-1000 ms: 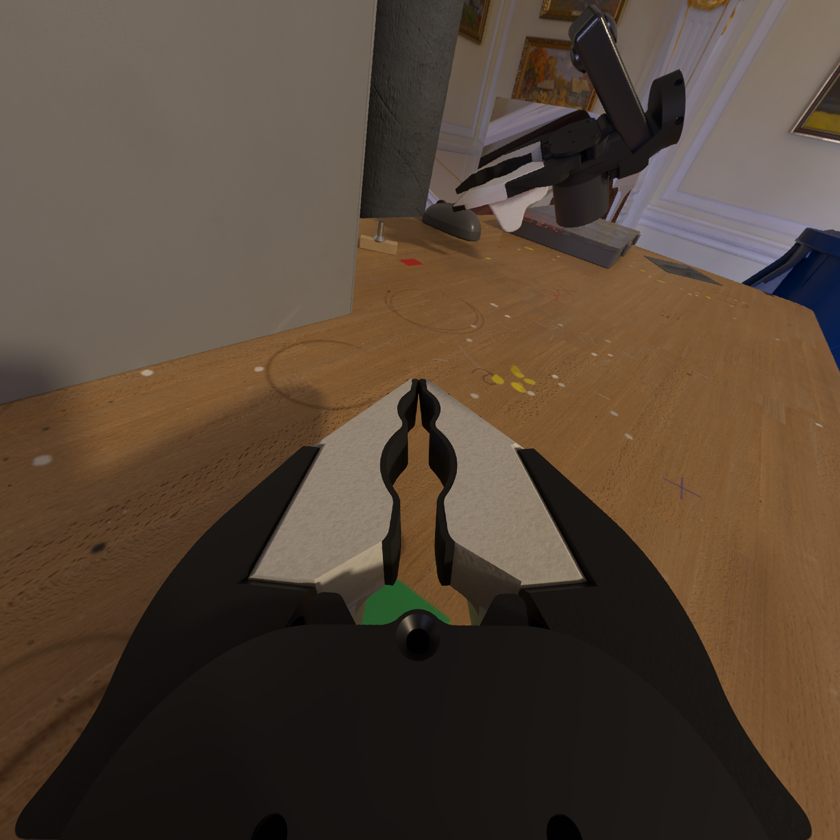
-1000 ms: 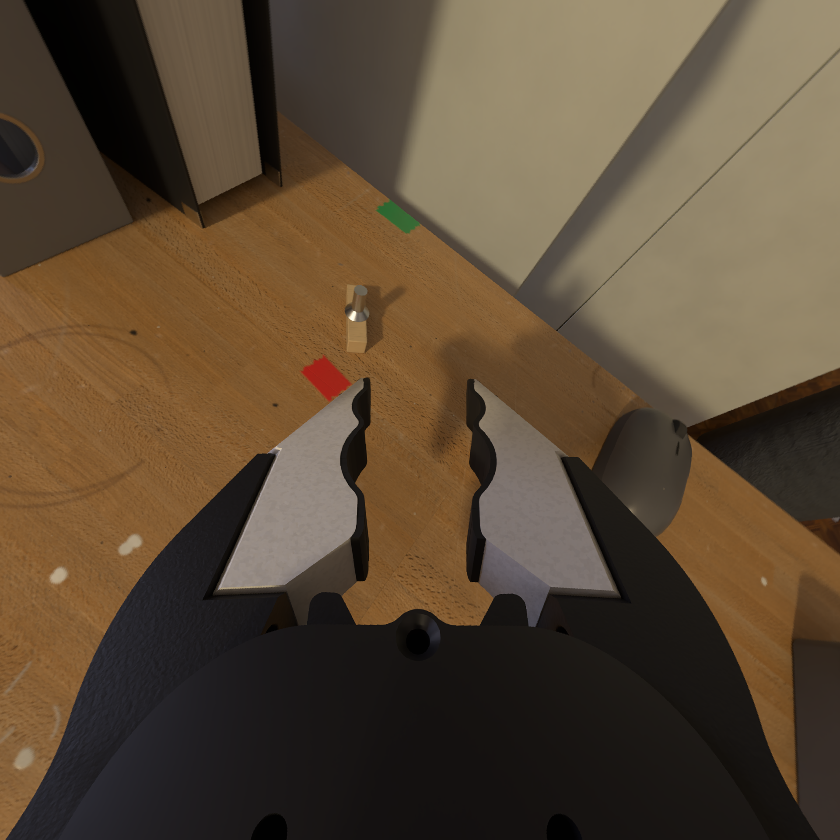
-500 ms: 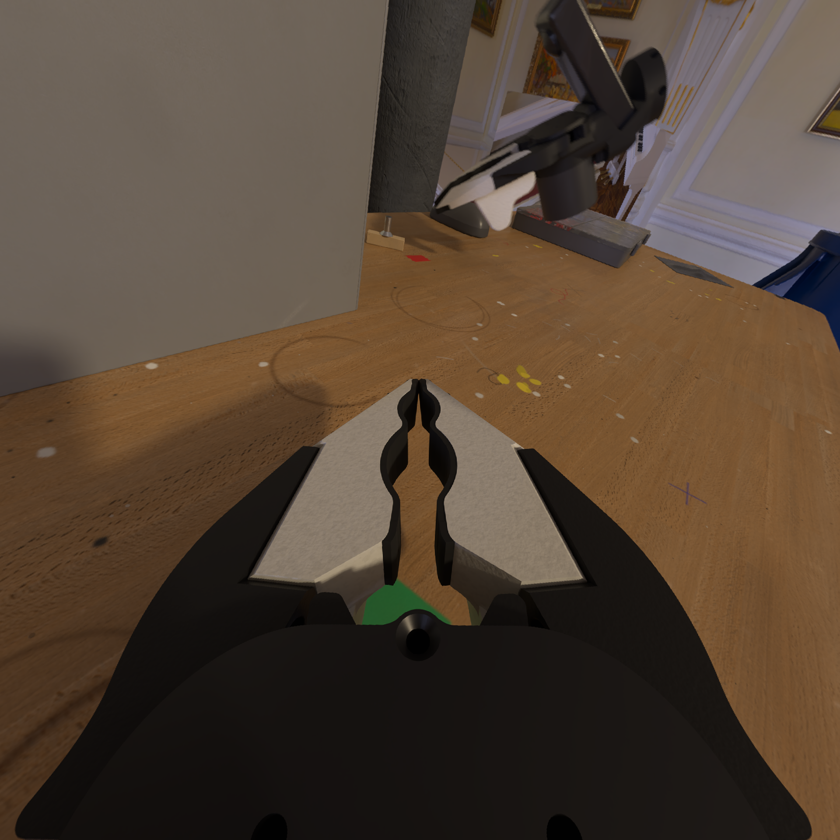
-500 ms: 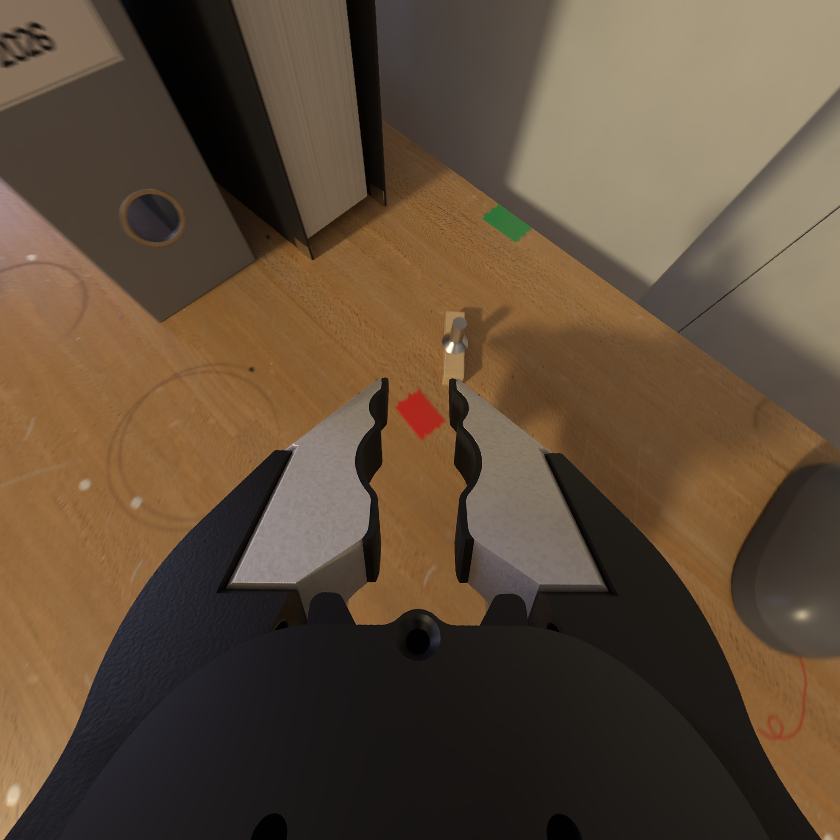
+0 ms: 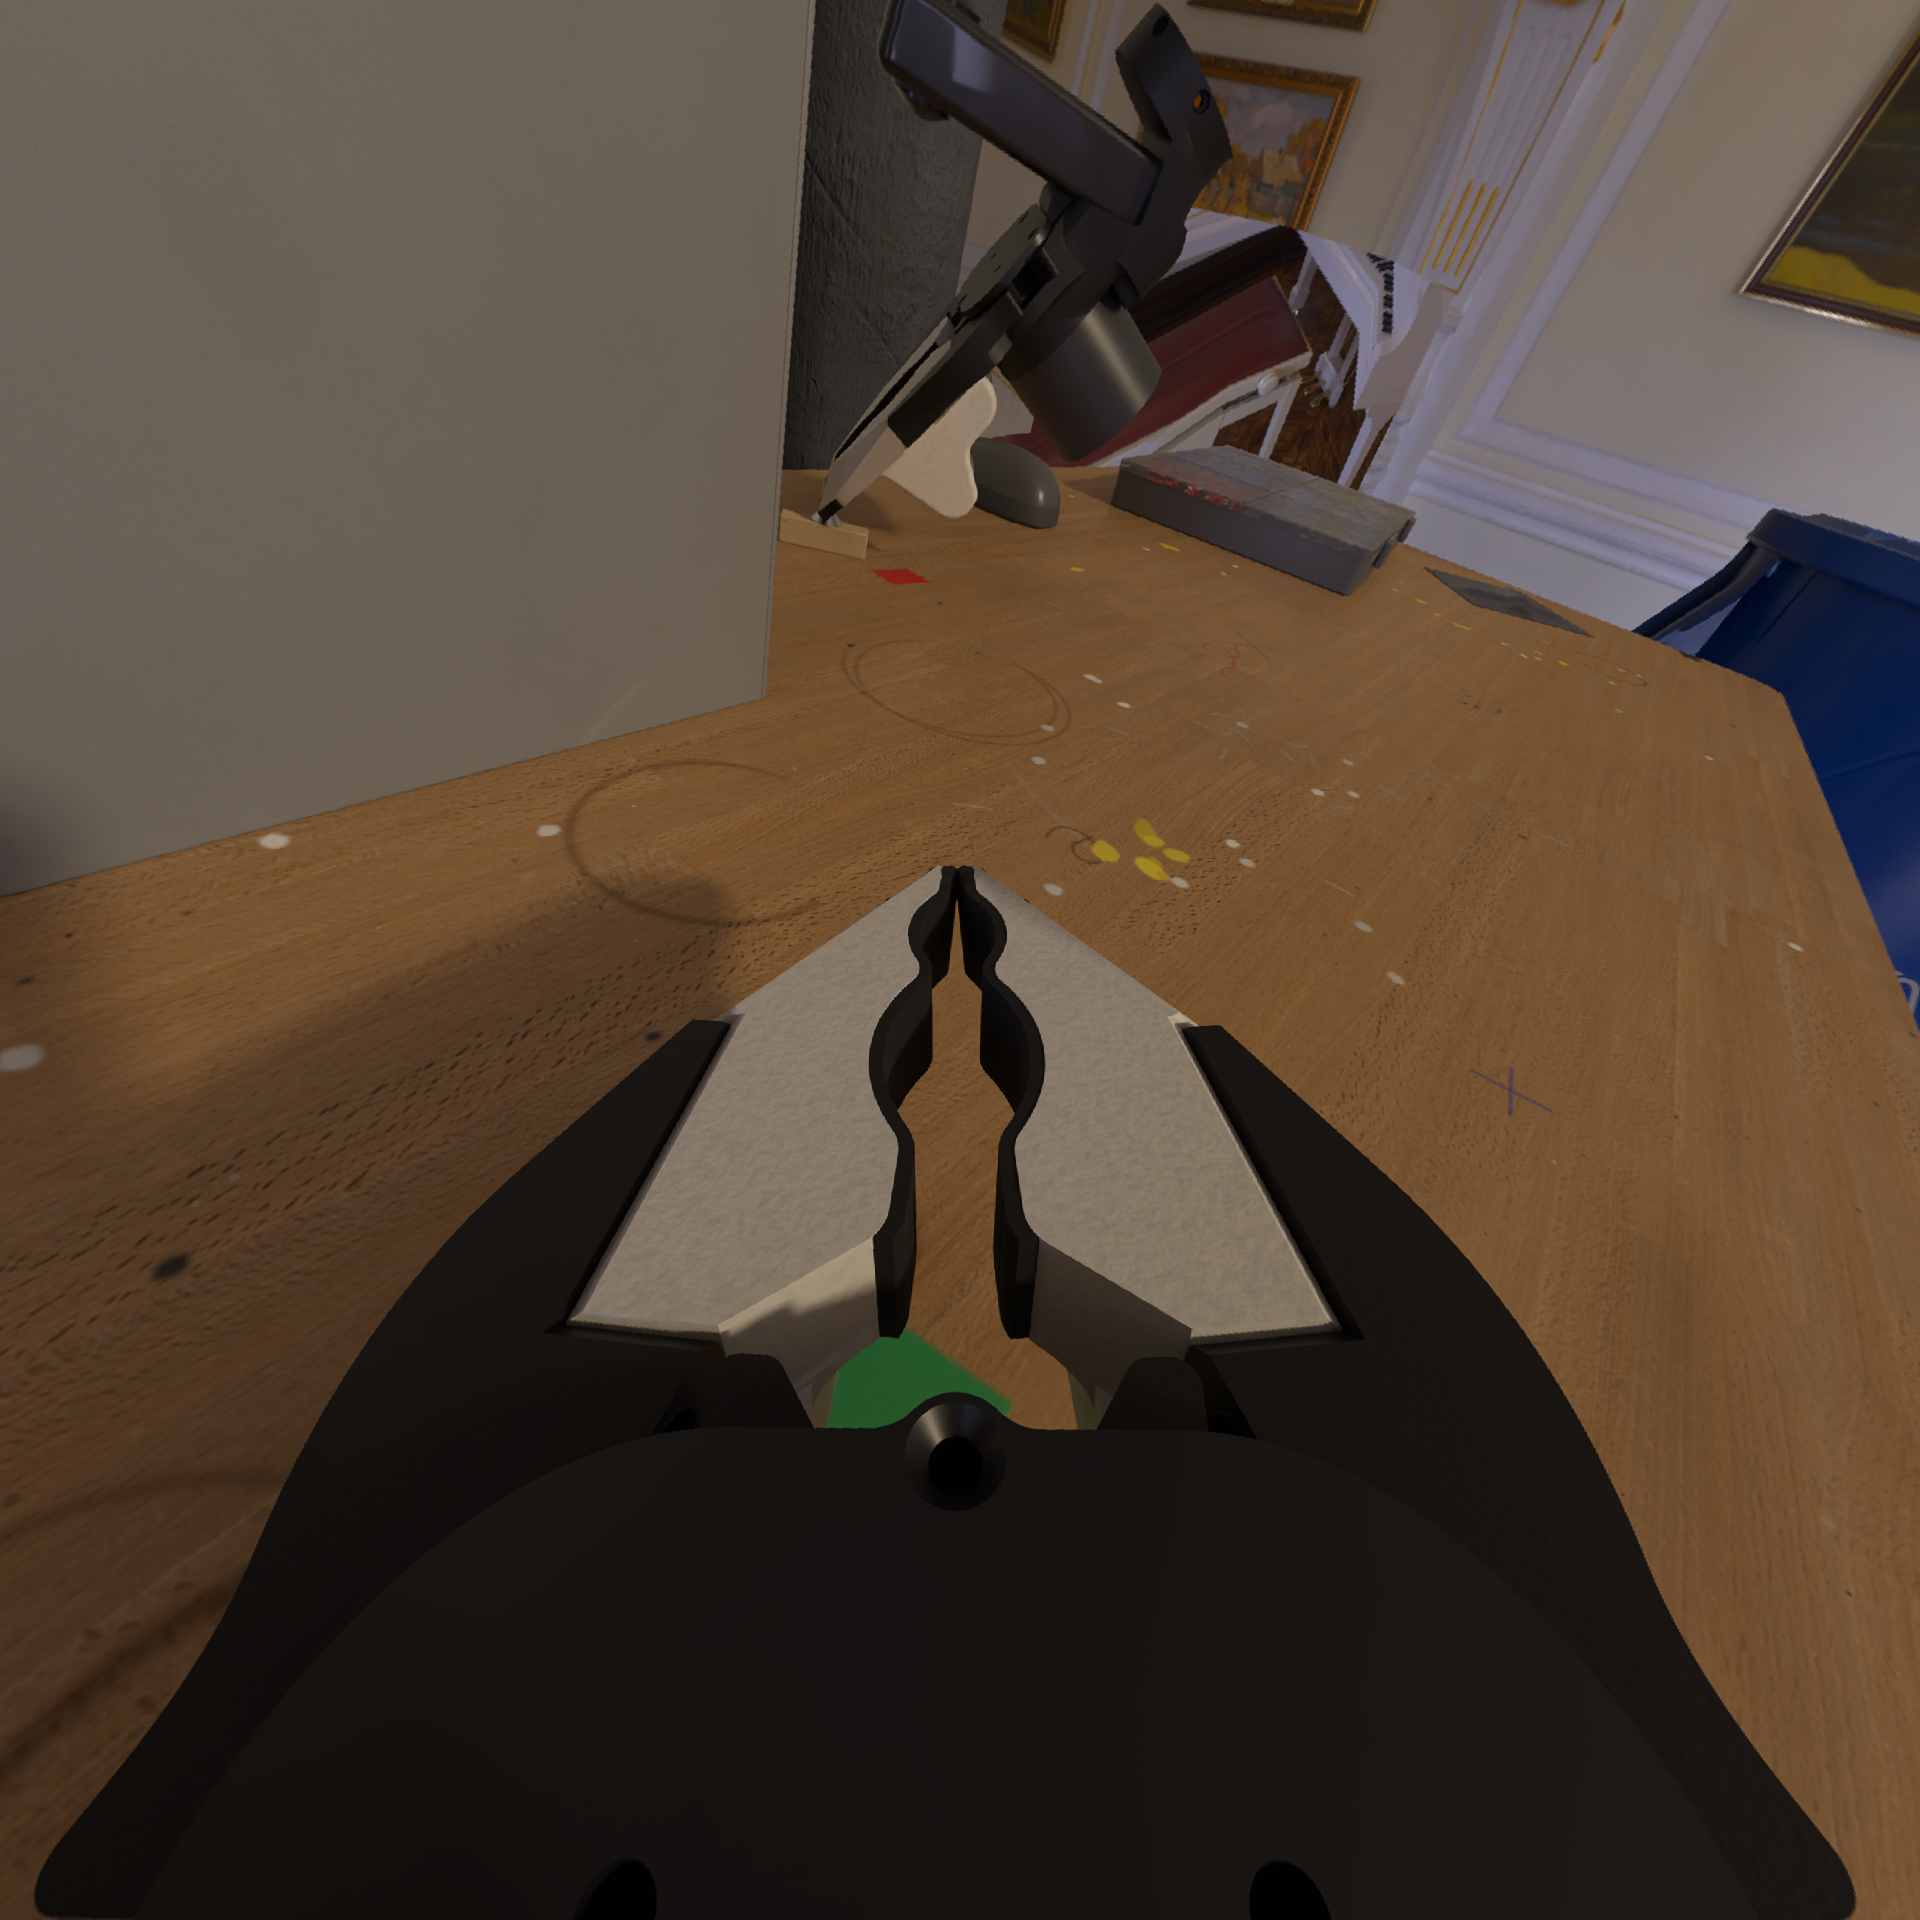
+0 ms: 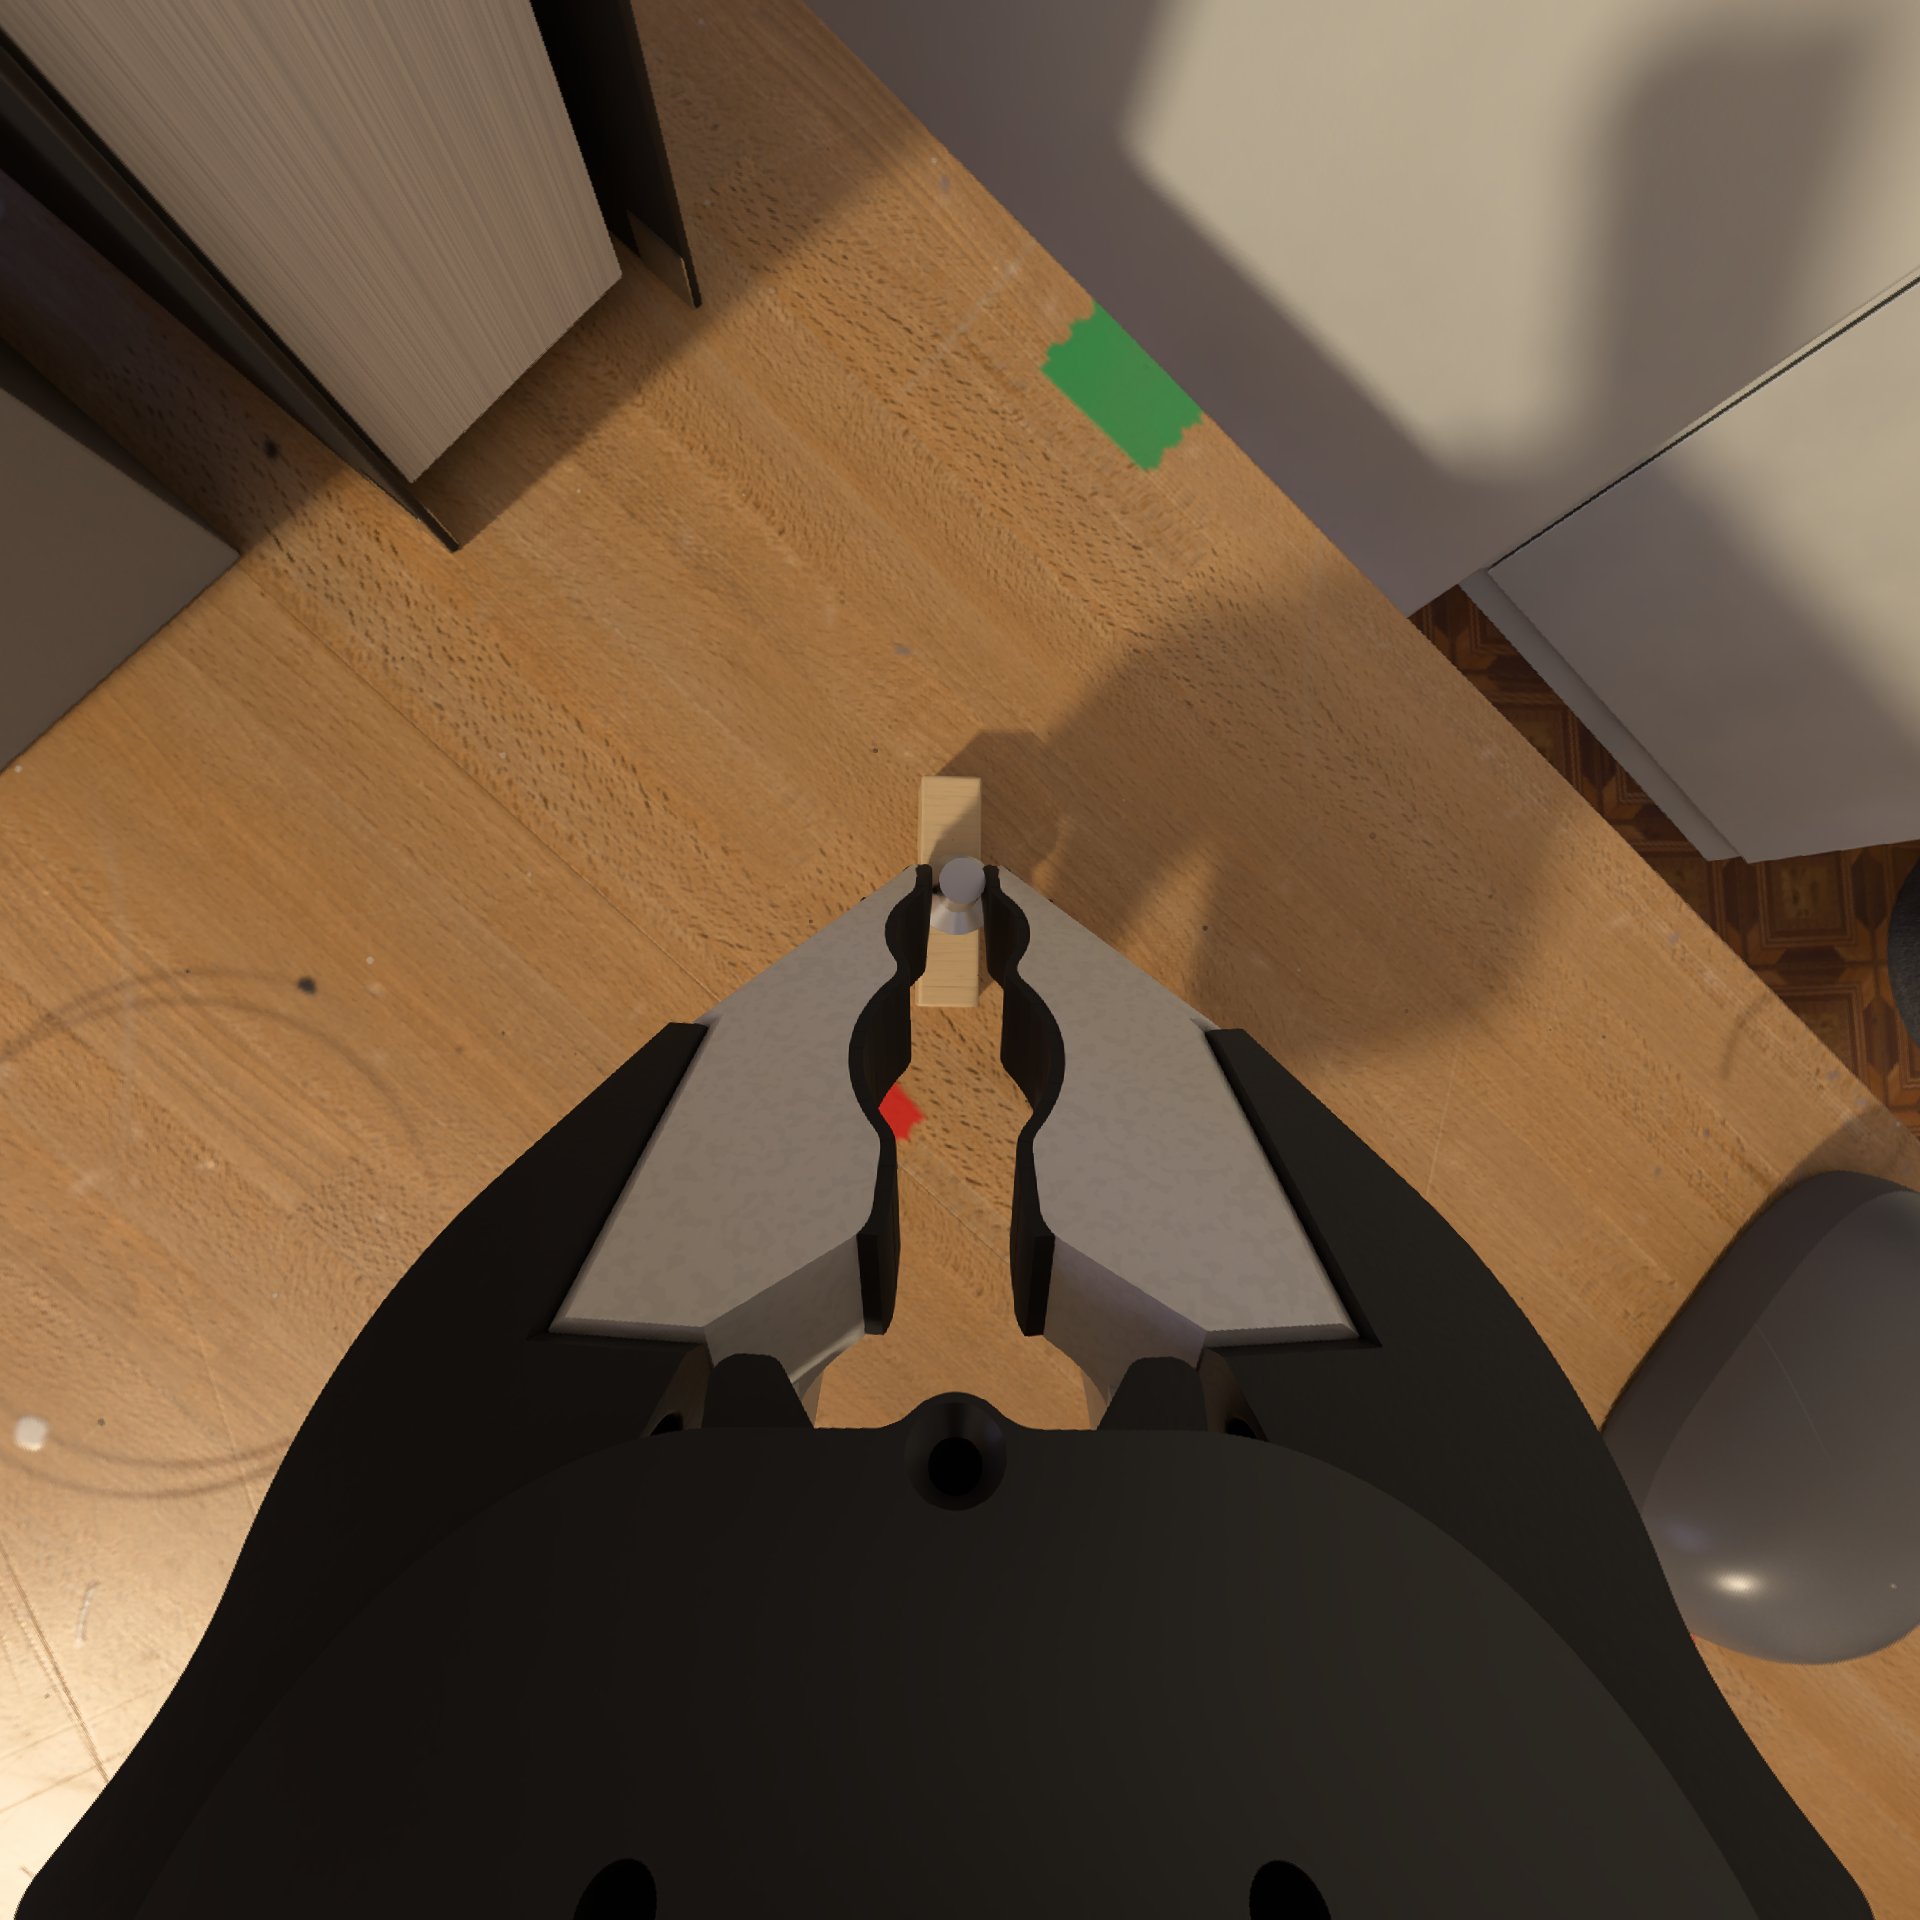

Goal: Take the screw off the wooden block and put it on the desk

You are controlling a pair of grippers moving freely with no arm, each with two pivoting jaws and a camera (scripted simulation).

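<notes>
Screw (image 6: 959, 885), a small grey-headed fastener, stands upright in the wooden block (image 6: 948, 821), which lies flat on the desk (image 6: 520, 831) between a green tape mark (image 6: 1120, 387) farther from the camera and a red tape mark (image 6: 900, 1112) nearer it. Half a second ago the right gripper (image 6: 957, 879) hung short of the block with its fingers a moderate gap apart; it has since descended over the block and narrowed, so that the fingertips (image 6: 918, 883) now flank the screw head on both sides, touching or very nearly so. Whether the grip is firm cannot be told. The left wrist view confirms the tips reaching the top of the block (image 5: 823, 533). The left gripper (image 5: 955, 876) remains low over the desk, well apart from the block, its fingers closed tip to tip on nothing. Judged from this, the approach is complete and the grasp is being made; lifting the screw free and setting it on the desk remain to be done.
</notes>
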